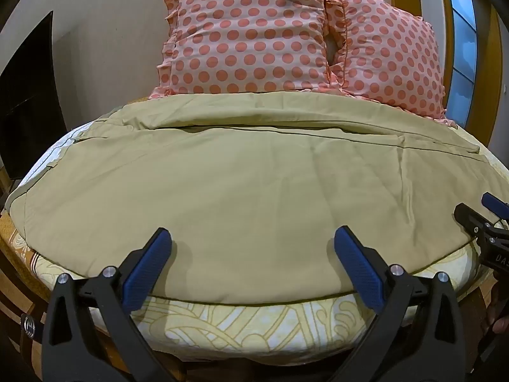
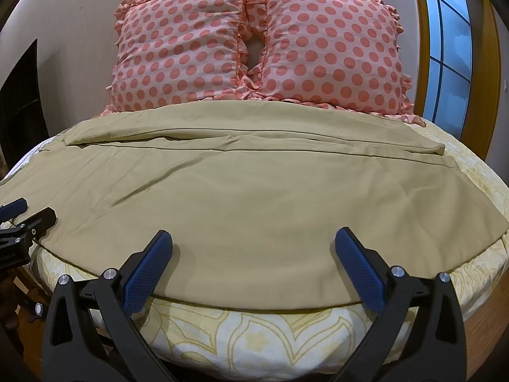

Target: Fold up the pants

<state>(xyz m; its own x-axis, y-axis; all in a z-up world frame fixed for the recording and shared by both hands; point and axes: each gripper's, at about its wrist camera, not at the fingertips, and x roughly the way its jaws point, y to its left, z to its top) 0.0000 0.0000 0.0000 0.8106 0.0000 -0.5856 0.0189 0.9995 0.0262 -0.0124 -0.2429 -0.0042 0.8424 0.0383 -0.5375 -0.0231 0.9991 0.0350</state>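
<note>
Left wrist view: left gripper [image 1: 253,248] wide open, holds nothing, hovering over near hem of pants [image 1: 241,191]. Pants spread flat on bed [image 1: 241,321] below 2 dotted pillows [image 1: 248,35], likely laid out for folding.

Right wrist view: right gripper [image 2: 254,248] wide open, empty, same hem. 1 pants [image 2: 241,191], 2 pillows [image 2: 254,51].

You face a bed [image 2: 254,334] covered by a yellow-patterned sheet. Behind it, two pink polka-dot pillows [image 2: 254,51] lean on a beige wall [image 2: 73,16]. Right of the pillows stands a wood-framed window [image 2: 445,57]; left of them, a dark panel [image 1: 28,95].
</note>
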